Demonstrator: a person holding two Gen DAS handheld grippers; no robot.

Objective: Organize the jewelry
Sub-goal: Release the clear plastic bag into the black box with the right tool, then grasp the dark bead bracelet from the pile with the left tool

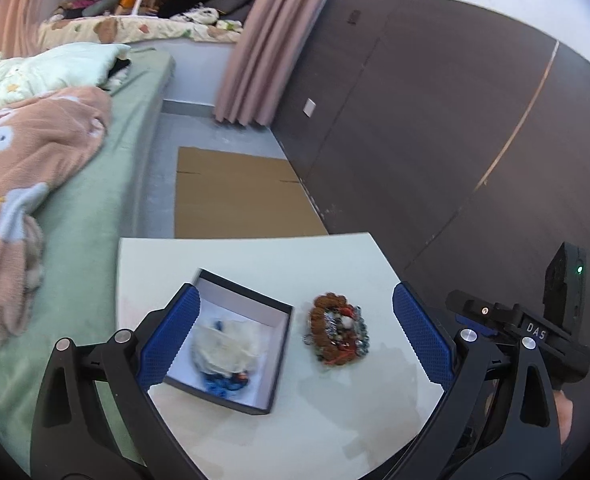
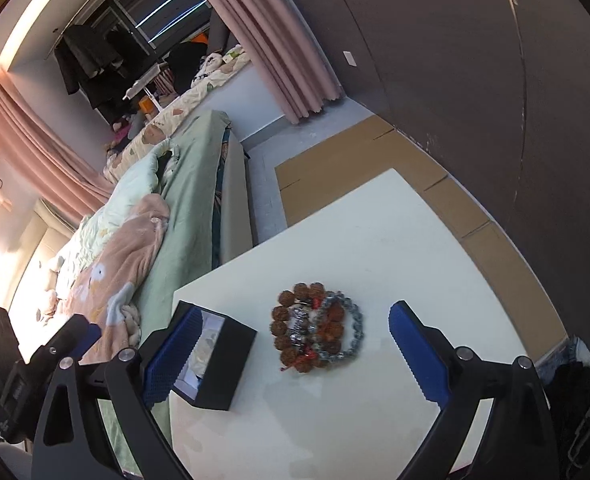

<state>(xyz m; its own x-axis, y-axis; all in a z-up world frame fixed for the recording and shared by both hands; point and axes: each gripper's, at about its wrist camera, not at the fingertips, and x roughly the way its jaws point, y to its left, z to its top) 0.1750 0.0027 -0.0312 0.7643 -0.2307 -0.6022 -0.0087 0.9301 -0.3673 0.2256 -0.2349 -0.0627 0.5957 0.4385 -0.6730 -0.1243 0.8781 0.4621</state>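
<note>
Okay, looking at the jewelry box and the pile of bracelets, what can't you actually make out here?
- Box contents: left wrist view is motion-blurred, showing only something pale over blue bits; the right wrist view hides the interior behind the box wall and a tool finger.
- Bracelet pile: pieces overlap, so the count is unclear.
- Left tool and right tool: both open.

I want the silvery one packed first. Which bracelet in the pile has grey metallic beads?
The silver-grey bead bracelet, on the pile's right side, overlapping the brown seed-bead bracelet, whose beads are larger, rough and brown.
</note>
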